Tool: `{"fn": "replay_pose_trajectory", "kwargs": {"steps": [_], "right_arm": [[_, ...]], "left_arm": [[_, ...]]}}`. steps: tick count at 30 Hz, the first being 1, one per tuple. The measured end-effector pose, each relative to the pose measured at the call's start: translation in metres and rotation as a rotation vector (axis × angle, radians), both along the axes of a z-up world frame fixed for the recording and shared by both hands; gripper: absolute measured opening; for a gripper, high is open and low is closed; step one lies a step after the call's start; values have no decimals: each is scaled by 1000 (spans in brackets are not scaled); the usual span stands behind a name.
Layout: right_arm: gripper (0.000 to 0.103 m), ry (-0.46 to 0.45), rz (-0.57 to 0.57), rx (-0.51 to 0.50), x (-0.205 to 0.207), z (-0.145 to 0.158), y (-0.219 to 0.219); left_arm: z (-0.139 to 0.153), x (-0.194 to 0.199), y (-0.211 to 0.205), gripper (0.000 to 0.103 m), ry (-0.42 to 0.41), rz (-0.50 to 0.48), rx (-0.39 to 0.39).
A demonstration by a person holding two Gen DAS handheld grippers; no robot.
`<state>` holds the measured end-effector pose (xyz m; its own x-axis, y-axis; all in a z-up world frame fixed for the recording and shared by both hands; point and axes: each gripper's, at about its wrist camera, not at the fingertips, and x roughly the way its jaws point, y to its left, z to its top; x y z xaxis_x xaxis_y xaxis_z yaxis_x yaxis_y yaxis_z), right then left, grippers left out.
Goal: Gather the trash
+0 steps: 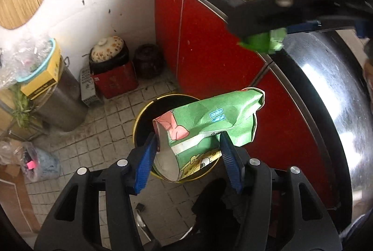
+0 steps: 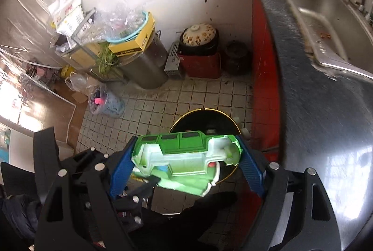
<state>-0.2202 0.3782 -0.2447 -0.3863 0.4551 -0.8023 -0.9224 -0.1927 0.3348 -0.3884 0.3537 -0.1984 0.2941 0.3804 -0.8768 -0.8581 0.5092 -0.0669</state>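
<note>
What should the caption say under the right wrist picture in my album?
Right gripper holding a green plastic toy car shell over a round black yellow-rimmed bin on the tiled floor.

The tiled floor [image 2: 186, 97] is being occupied by a round black bin [image 2: 205, 118] with a yellow rim, set just beside the red cabinet [image 1: 205, 41]. A steel pot [image 2: 142, 69], a red box [image 2: 200, 64] and a dark jar [image 2: 236, 57] are being kept along the wall.
</note>
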Motion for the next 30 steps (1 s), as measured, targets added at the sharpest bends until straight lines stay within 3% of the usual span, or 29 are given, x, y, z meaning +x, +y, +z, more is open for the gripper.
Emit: {"fn": "replay_pose_trajectory", "kwargs": {"steps": [3, 4, 5, 10, 15, 20, 25, 30], "right_arm": [[86, -12, 4, -33, -6, -10, 20], [87, -11, -2, -37, -6, -12, 24], [88, -1, -8, -43, -5, -14, 29], [88, 15, -29, -35, 8, -9, 26], [91, 11, -96, 11, 40, 12, -10], [96, -2, -297, 74, 111, 37, -94], [96, -102, -610, 127, 192, 59, -230], [96, -189, -942, 116, 247, 67, -371]], "left_arm": [[-6, 2, 8, 60, -16, -5, -9], [-10, 1, 12, 76, -15, -5, -9], [-11, 0, 14, 83, -12, -2, 3], [-10, 2, 21, 83, -1, 7, -2], [7, 14, 18, 89, 20, -12, 32], [47, 64, -1, 95, 39, -142, 132], [87, 149, -43, 96, -15, -338, 192], [115, 241, -103, 96, -141, -569, 111]]}}
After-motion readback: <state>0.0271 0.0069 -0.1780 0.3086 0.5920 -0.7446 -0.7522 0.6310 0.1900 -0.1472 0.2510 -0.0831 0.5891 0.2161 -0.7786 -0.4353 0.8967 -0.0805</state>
